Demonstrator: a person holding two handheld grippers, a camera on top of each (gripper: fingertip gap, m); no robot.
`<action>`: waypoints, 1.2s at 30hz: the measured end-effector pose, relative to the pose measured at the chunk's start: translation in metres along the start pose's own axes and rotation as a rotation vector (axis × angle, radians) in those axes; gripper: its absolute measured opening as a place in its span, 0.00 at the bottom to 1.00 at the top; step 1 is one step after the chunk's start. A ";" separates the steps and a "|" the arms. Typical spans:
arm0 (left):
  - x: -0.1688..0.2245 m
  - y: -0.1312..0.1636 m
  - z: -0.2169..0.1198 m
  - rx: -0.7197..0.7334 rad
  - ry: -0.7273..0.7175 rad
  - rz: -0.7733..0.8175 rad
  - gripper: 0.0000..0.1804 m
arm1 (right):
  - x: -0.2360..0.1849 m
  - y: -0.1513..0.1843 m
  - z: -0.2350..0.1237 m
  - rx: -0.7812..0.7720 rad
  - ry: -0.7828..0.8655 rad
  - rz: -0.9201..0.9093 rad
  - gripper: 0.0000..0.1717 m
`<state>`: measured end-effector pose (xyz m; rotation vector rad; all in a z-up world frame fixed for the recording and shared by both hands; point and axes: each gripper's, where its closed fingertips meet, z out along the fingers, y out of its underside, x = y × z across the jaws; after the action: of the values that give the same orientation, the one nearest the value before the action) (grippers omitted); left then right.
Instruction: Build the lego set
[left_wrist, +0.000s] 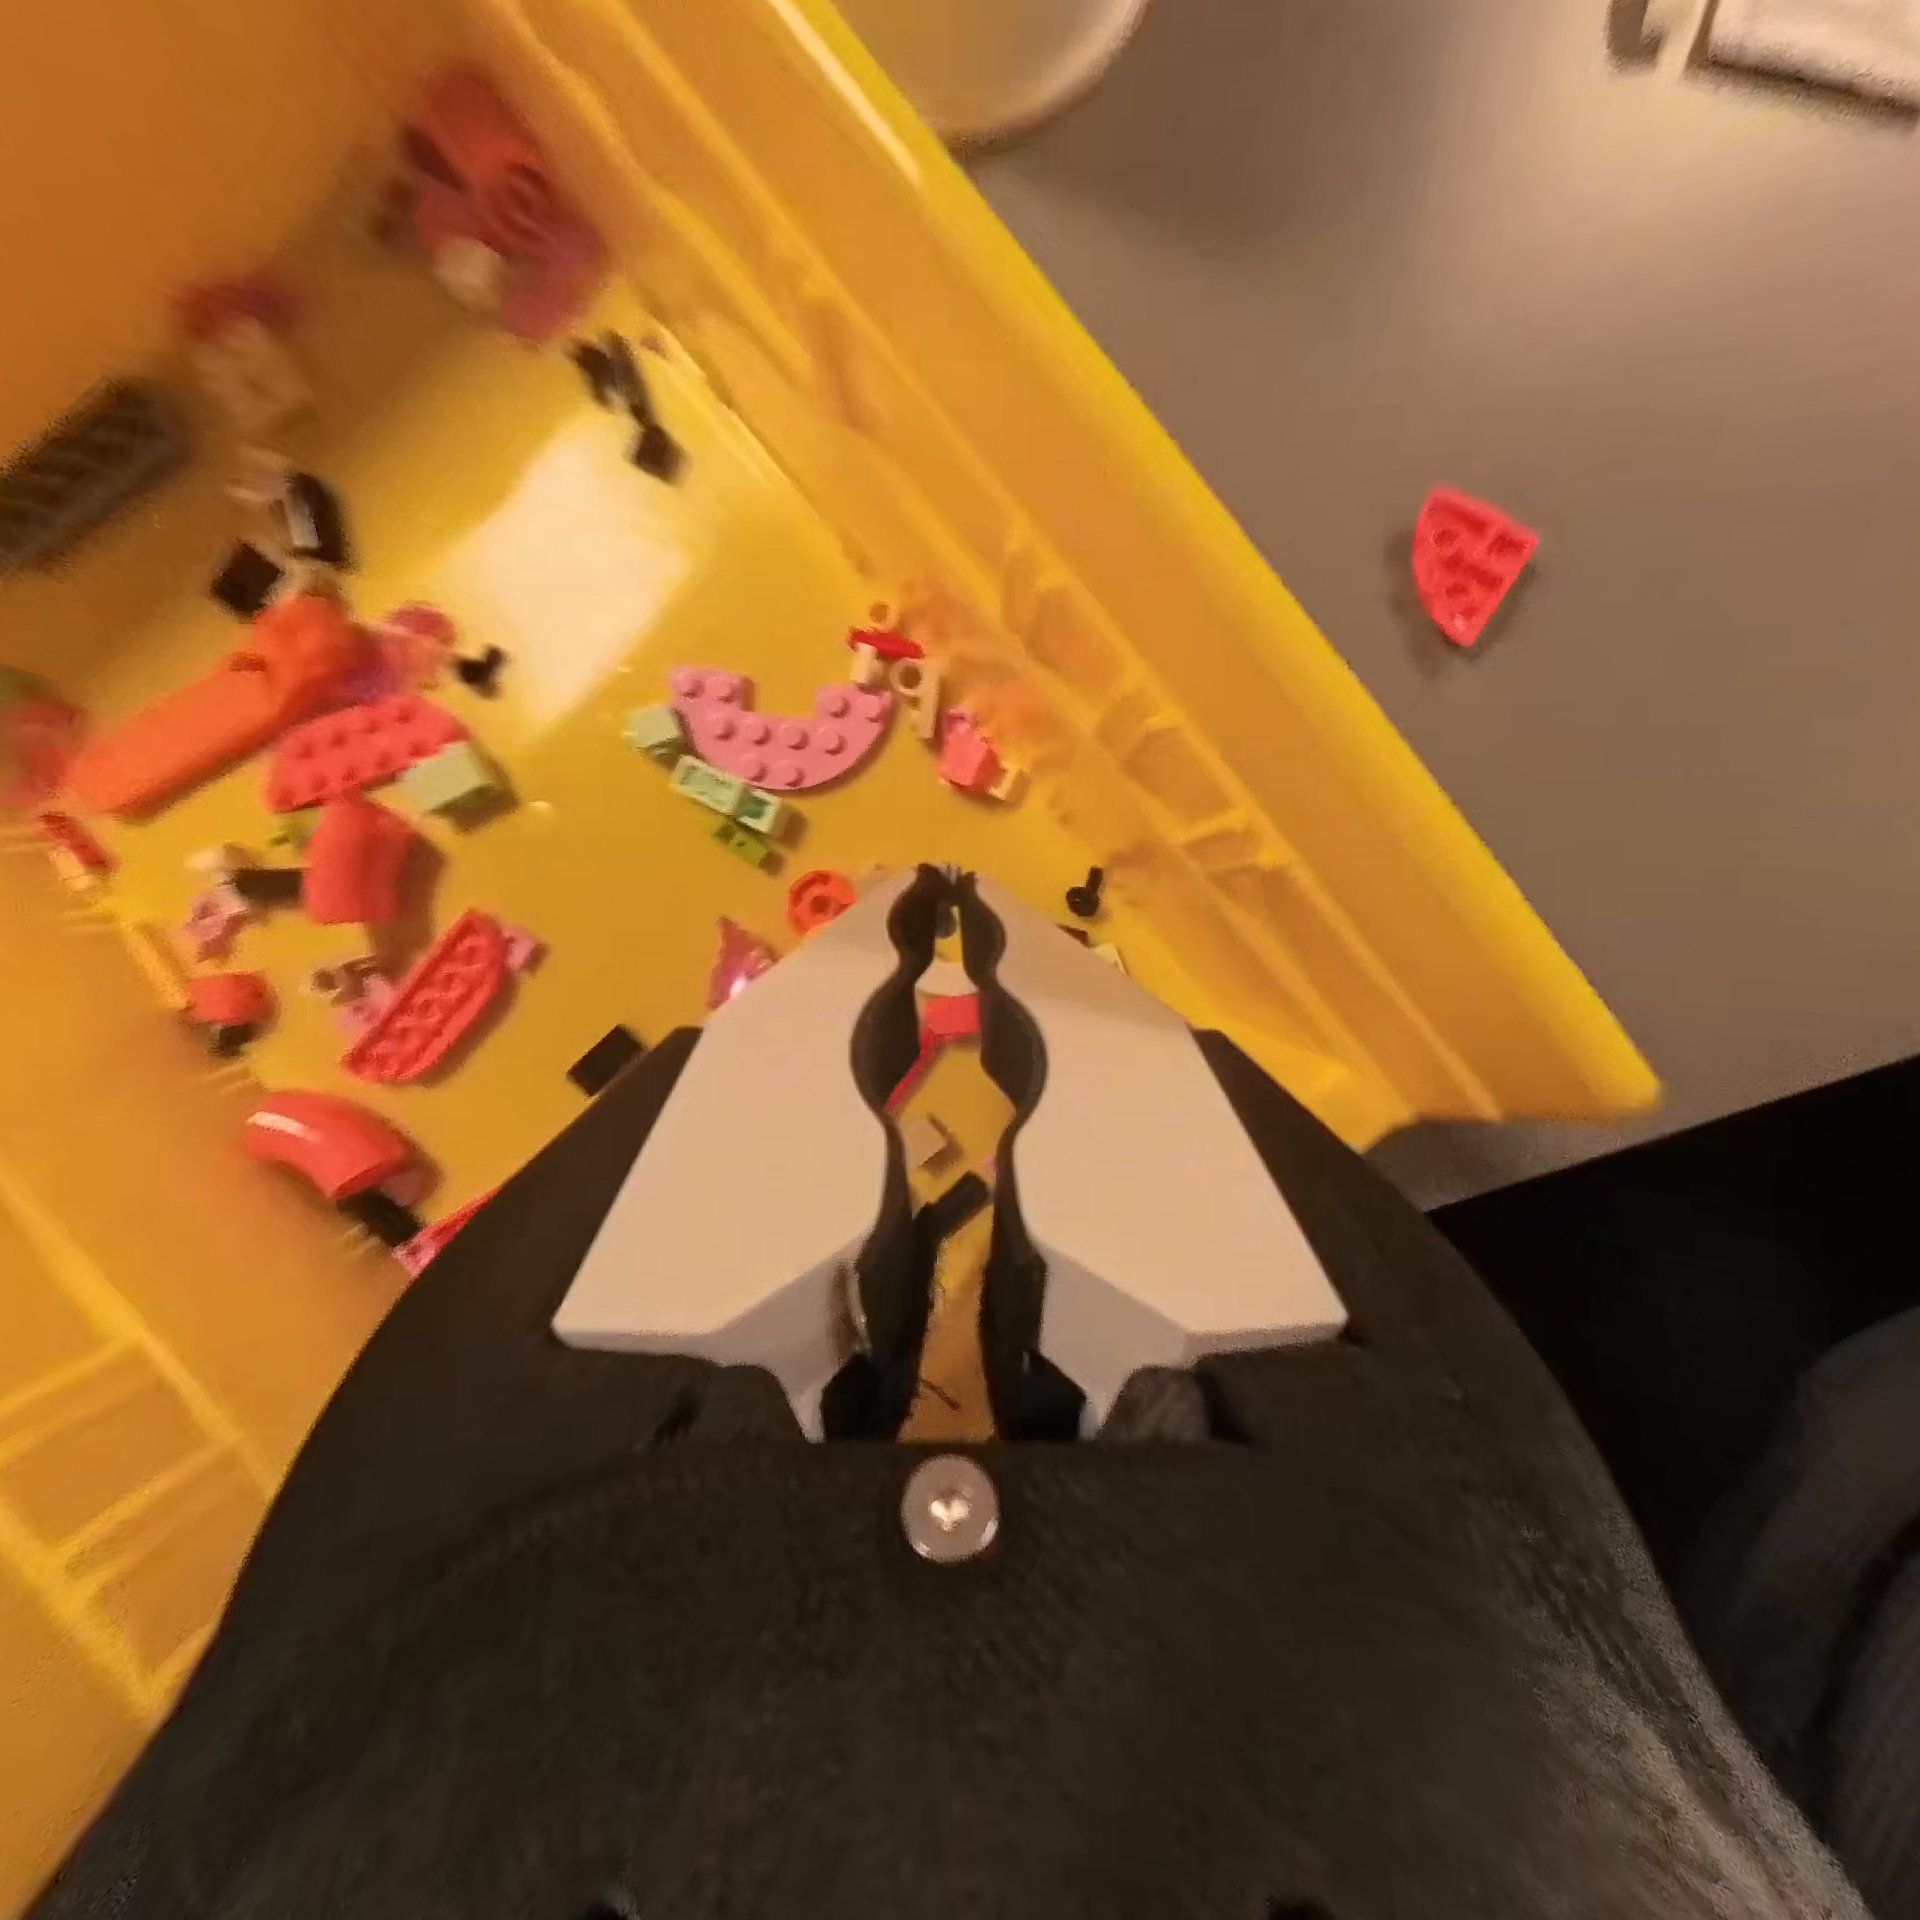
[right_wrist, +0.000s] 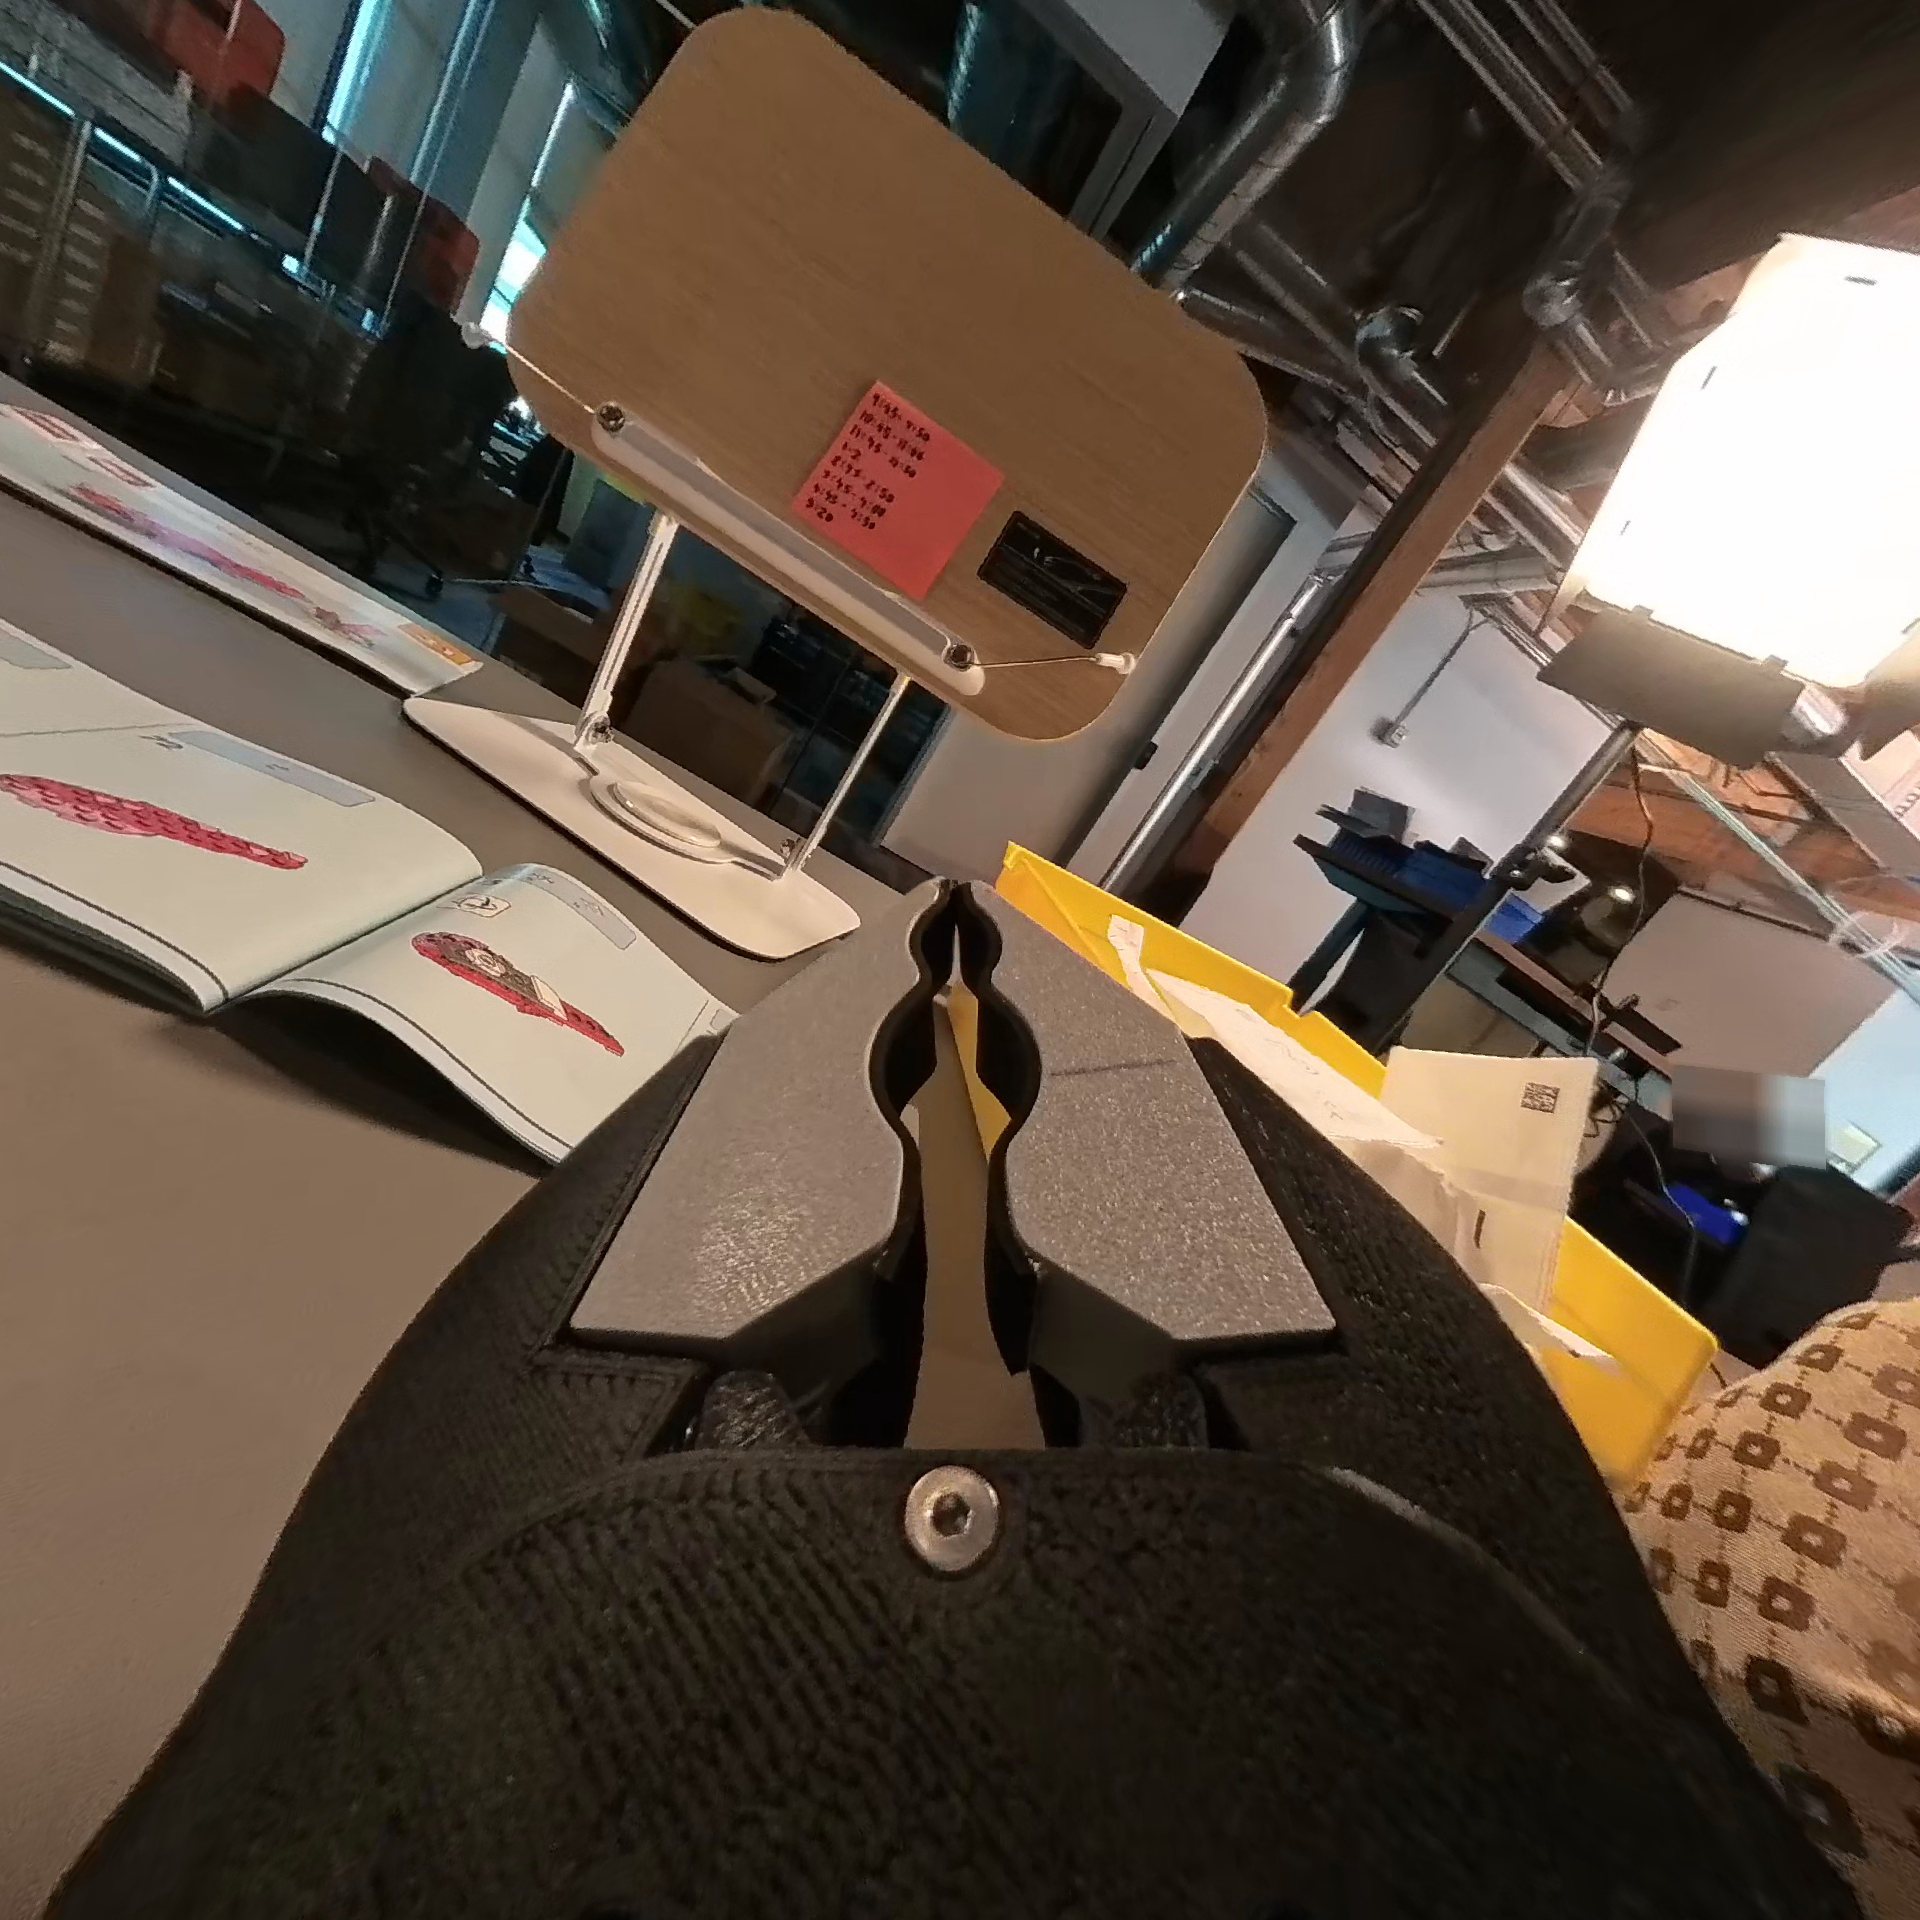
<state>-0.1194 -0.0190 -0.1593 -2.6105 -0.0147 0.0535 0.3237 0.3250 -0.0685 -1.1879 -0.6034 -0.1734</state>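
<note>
Over the yellow bin (left_wrist: 1195, 582) of loose bricks, left gripper (left_wrist: 940, 883) tips closed, nothing visibly pinched (blurry tho). Risk: knocking nearby orange round piece (left_wrist: 816, 902). Right gripper (right_wrist: 954, 889) closed, bare, above the desk.

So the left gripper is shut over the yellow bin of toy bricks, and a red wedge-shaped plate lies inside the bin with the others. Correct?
Not quite. The red wedge-shaped plate lies outside the yellow bin, on the grey table, as the left wrist view shows. The rest stands: the left gripper is shut, with its tips together over the bin of toy bricks.
</note>
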 end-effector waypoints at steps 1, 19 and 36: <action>-0.003 -0.006 -0.010 0.064 -0.018 -0.022 0.01 | 0.001 -0.001 0.000 0.005 0.002 0.009 0.00; 0.243 -0.226 -0.019 1.101 0.326 0.396 0.01 | -0.112 -0.064 0.026 0.246 -0.343 0.008 0.00; 0.270 -0.237 -0.032 1.139 1.380 -0.051 0.01 | -0.167 -0.154 -0.077 0.710 -0.727 0.078 0.06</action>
<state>0.1521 0.1753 -0.0216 -1.1039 0.3249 -1.2987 0.1444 0.1663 -0.0488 -0.5472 -1.1320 0.5315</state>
